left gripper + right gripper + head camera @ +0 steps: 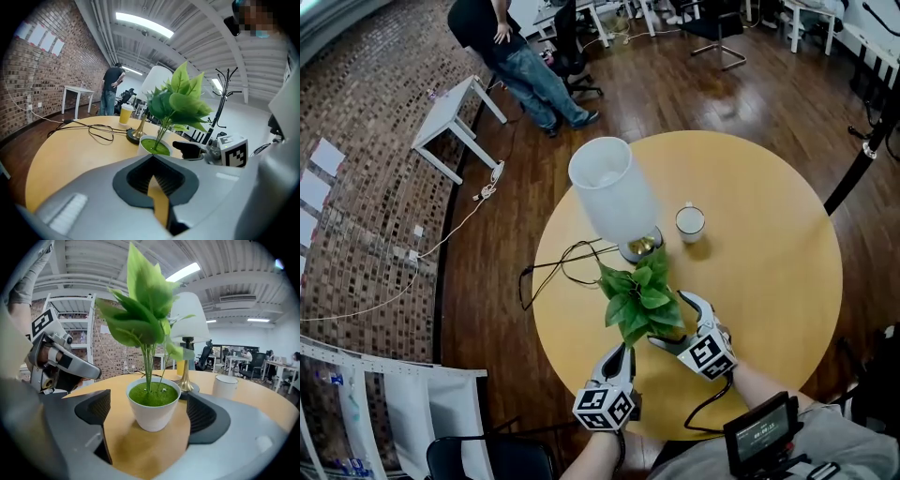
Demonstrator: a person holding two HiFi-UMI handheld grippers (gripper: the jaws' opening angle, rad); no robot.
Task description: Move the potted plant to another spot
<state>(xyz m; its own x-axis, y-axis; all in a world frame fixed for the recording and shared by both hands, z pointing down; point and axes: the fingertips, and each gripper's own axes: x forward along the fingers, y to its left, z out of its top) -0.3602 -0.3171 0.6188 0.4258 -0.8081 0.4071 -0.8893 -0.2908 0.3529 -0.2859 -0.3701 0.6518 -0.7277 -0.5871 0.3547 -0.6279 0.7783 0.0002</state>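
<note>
No lettering can be read anywhere — the small screen (761, 433) at the head view's lower right shows print too small to make out.

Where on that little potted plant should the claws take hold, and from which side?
The white pot, on its wall just below the rim, not the leaves. It is round, upright and narrows downward, so jaws on either side probably sit best near the top. Come in low from the person's side, as the open right gripper does: leaves spread overhead and the lamp stands behind.
</note>
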